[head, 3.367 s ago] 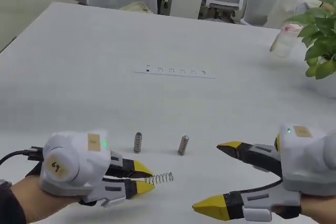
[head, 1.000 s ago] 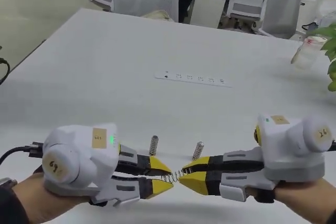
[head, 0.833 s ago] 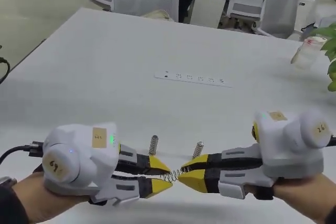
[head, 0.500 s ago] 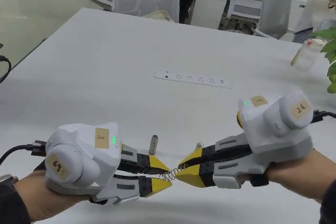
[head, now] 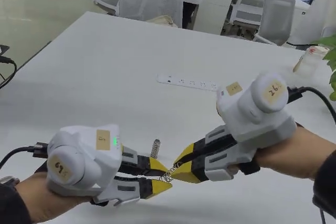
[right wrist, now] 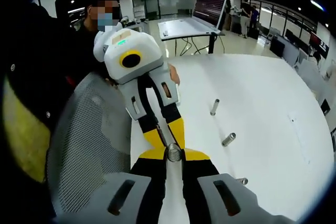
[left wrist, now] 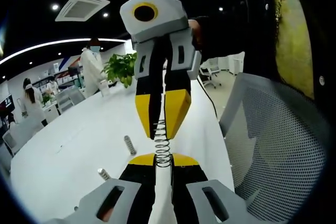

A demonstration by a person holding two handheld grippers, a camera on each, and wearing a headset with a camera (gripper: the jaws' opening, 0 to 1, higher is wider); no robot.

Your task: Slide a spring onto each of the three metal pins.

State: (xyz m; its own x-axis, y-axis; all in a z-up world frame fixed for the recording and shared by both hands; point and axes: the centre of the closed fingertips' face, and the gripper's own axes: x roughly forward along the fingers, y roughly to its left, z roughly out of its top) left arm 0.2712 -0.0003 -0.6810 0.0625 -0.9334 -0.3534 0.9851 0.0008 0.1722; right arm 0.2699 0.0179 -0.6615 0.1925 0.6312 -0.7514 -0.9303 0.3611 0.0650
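The left gripper is clamping its jaws tight on one end of the spring, and the right gripper is pinching the other end, its jaws drawn in to a narrow slit around the coils. The two pairs of yellow tips are meeting almost nose to nose, and the spring is bridging the short gap between them, seemingly held up off the tabletop. In the left gripper view the spring is running straight out from the left jaws into the right gripper's tips. In the right gripper view it is showing end-on, sitting right between the right jaws. Just beyond the left jaws' tips a first standing spring is rising upright from the tabletop. The left gripper view is showing a second standing spring near it, both off to one side of the jaws and well clear of them. Beside the right jaws a small metal piece is lying on the tabletop, too small to make out. Far ahead of both jaws a power strip is lying flat.
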